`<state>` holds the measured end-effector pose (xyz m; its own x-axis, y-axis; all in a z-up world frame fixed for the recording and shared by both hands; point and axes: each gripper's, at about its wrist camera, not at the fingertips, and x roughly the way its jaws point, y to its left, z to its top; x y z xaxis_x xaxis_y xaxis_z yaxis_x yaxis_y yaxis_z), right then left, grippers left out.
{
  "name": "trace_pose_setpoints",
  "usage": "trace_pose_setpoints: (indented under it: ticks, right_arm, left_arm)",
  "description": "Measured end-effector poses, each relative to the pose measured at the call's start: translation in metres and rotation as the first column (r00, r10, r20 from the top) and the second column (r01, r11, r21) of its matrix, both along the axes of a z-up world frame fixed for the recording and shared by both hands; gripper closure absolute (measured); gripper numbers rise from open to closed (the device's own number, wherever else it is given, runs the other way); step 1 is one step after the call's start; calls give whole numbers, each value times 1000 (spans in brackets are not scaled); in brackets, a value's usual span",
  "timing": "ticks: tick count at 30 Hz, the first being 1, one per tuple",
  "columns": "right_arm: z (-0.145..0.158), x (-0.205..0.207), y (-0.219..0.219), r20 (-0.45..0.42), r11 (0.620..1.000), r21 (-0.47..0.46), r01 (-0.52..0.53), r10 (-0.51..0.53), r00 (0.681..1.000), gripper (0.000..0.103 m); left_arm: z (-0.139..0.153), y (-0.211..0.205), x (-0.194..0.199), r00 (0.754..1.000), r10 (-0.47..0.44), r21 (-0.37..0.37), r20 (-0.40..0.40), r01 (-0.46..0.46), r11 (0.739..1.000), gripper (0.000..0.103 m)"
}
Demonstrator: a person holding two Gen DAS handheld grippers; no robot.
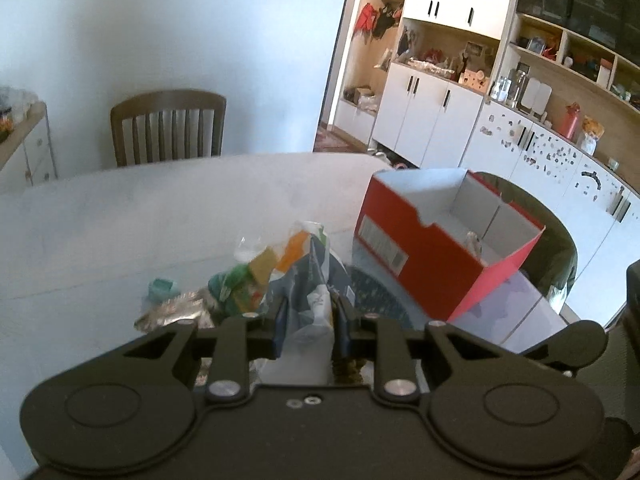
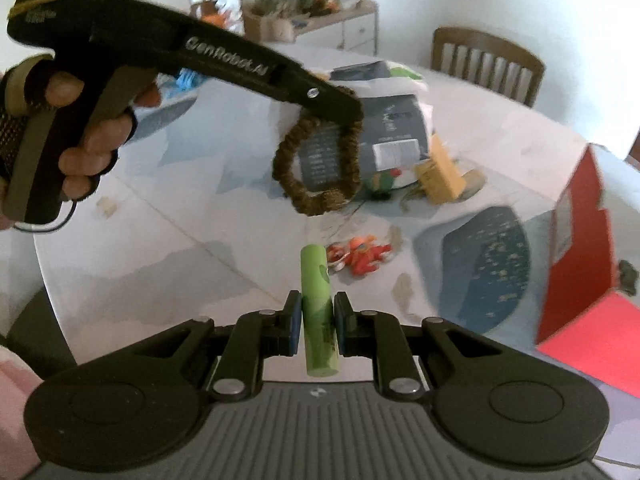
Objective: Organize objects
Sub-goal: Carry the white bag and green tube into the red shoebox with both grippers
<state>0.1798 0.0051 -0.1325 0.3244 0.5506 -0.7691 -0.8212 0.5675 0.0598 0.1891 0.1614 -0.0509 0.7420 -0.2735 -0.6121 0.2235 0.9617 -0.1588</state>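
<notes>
Fingers of our left gripper (image 2: 320,100) clamp a brown braided ring (image 2: 316,164) above the white table (image 2: 180,248). Our right gripper (image 2: 317,322) pinches a green cylindrical tube (image 2: 318,312), left of the open red cardboard box (image 2: 580,248).

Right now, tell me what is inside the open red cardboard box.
The red cardboard box shows grey walls and one small pale object near its front wall; that wall hides the floor.
</notes>
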Motion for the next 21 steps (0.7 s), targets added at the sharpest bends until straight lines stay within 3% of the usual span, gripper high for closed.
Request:
trace_pose_setpoints:
  ticks: [12,21]
  right_arm:
    - [65,38,-68,27,976,119,183,-188,982,86]
    - [89,70,-124,34,946,164,280,-289,957,86]
  left_arm:
    - [36,-51,14,999,-23,6,44,23,1000,79]
    - [50,-102,28,996,-63,21,60,62,998,79]
